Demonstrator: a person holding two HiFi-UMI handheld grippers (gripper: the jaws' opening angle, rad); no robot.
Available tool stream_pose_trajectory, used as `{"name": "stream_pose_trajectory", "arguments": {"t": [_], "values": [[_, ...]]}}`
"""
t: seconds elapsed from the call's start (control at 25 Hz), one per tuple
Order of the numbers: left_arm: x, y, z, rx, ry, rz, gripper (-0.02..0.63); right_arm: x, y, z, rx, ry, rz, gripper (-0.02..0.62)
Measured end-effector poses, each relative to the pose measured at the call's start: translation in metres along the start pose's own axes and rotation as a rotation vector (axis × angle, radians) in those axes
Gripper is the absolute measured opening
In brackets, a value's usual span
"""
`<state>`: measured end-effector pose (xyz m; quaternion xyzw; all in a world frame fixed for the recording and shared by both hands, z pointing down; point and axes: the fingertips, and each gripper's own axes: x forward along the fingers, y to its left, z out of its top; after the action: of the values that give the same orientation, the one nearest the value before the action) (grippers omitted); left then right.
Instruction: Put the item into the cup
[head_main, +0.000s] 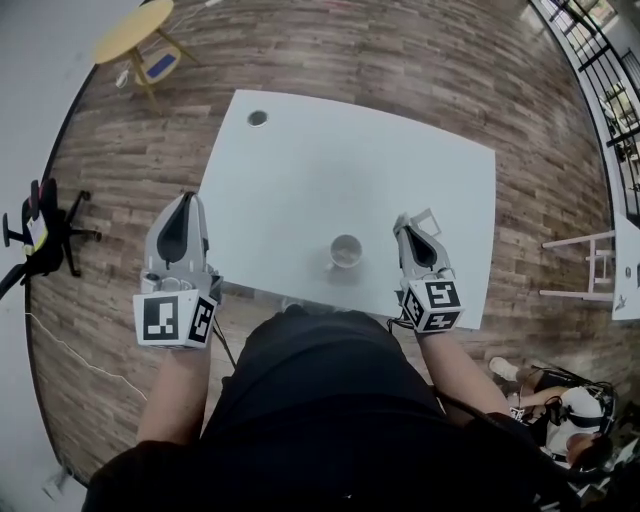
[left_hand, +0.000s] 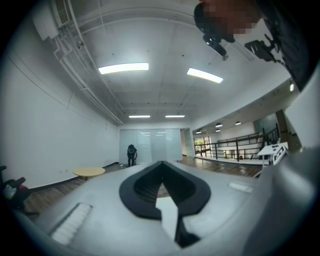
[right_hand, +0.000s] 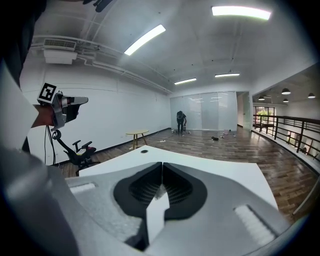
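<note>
The cup (head_main: 345, 250) stands by the table's (head_main: 300, 160) near edge, within easy reach. The left gripper (head_main: 185, 197), off the table's left edge, and the right gripper (head_main: 406, 224), just right of the cup, both have jaws closed on nothing. No item shows; perhaps it already lies inside the cup.

Wears a black short-sleeved top (head_main: 320, 400). Carries two pale grey, tapering shells: the left gripper (head_main: 187, 198), with a black teardrop hollow on top, and the right gripper (head_main: 403, 225), slimmer and also black-centred. Bears a white left cube (head_main: 176, 318) and a white right cube (head_main: 433, 304), each printed with black square markers. Shows black ribbed pads (right_hand: 137, 190) in a spade outline, set in smooth grey plastic with pale ribbed strips (right_hand: 252, 222) beside them. Trails a thin dark cable (head_main: 226, 350) below the left cube.
</note>
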<state>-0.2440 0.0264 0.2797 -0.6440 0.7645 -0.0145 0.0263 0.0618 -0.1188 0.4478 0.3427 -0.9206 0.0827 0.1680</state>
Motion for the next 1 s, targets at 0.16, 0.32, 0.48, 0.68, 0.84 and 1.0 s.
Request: {"name": "stream_pose_trajectory", "arguments": {"t": [0.16,0.32,0.48,0.68,0.84,1.0], "values": [[-0.011,0.005,0.001,0.006,0.002,0.034,0.0,0.006,0.008,0.002,-0.009,-0.001,0.036,0.009],[-0.024,0.011,0.002,0.013,0.007,0.073,0.0,0.011,0.016,0.004,-0.019,-0.002,0.074,0.009],[-0.032,0.019,-0.001,0.002,0.01,0.104,0.0,0.019,0.027,0.005,-0.033,0.003,0.106,0.008],[-0.056,0.054,-0.012,-0.031,0.021,0.137,0.0,0.039,0.069,0.002,-0.05,0.017,0.144,0.009],[-0.079,0.067,-0.03,-0.045,0.057,0.184,0.0,0.049,0.096,-0.008,-0.057,0.032,0.197,0.008],[-0.079,0.07,-0.038,-0.039,0.056,0.177,0.0,0.056,0.1,-0.008,-0.07,0.024,0.207,0.008]]}}
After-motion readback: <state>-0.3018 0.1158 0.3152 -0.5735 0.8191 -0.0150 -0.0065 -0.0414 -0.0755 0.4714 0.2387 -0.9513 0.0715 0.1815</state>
